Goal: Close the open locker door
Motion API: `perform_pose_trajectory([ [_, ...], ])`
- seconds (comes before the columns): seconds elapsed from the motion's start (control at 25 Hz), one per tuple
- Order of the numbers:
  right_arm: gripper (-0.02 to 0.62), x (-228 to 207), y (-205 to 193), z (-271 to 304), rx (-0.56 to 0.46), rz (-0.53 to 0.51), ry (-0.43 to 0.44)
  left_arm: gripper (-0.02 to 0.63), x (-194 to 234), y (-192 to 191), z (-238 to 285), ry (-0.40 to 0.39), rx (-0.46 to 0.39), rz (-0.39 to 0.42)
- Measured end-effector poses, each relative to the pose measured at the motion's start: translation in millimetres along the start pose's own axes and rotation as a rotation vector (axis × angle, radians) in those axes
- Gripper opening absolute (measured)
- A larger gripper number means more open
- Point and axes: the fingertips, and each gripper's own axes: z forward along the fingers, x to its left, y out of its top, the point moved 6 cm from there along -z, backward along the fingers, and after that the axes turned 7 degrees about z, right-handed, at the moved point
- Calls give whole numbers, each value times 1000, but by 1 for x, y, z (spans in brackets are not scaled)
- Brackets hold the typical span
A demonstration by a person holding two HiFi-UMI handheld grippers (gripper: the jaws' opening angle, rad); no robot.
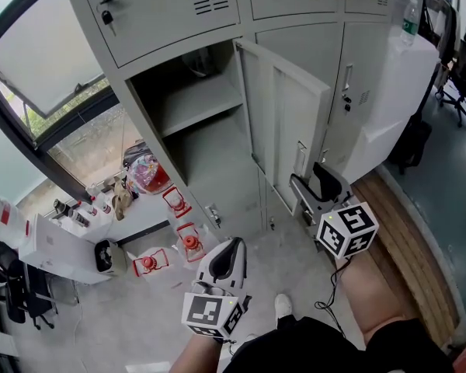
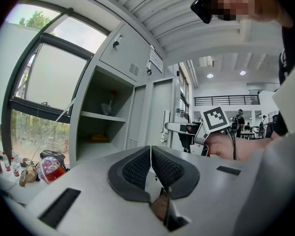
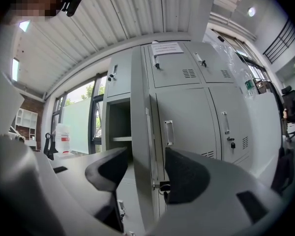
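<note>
The grey locker door [image 1: 287, 123] stands swung out from its open compartment [image 1: 194, 123], which has one shelf. In the head view my right gripper [image 1: 309, 179] is at the door's lower free edge, by the handle. In the right gripper view its jaws stand apart, so the right gripper [image 3: 146, 156] is open, with the door's edge [image 3: 140, 107] between the pads and a gap on either side. My left gripper [image 1: 233, 245] hangs low in front of the lockers, away from the door. Its pads meet with nothing between them, so the left gripper [image 2: 151, 154] is shut.
Red objects [image 1: 179, 202] lie on the floor below the open compartment, beside a low white shelf [image 1: 62, 247] with bottles. A wooden platform [image 1: 408, 239] runs along the right. Closed lockers [image 1: 373, 84] flank the open one. My shoe [image 1: 283, 305] is on the floor.
</note>
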Motion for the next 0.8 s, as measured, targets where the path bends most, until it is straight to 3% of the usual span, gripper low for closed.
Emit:
perform_pose_trajectory([
  [0.32, 175, 6, 1, 7, 12, -32, 38, 21, 6, -1, 8, 9, -3, -6],
  [0.8, 192, 47, -5, 19, 64, -68, 160, 21, 9, 0, 1, 34, 0, 4],
])
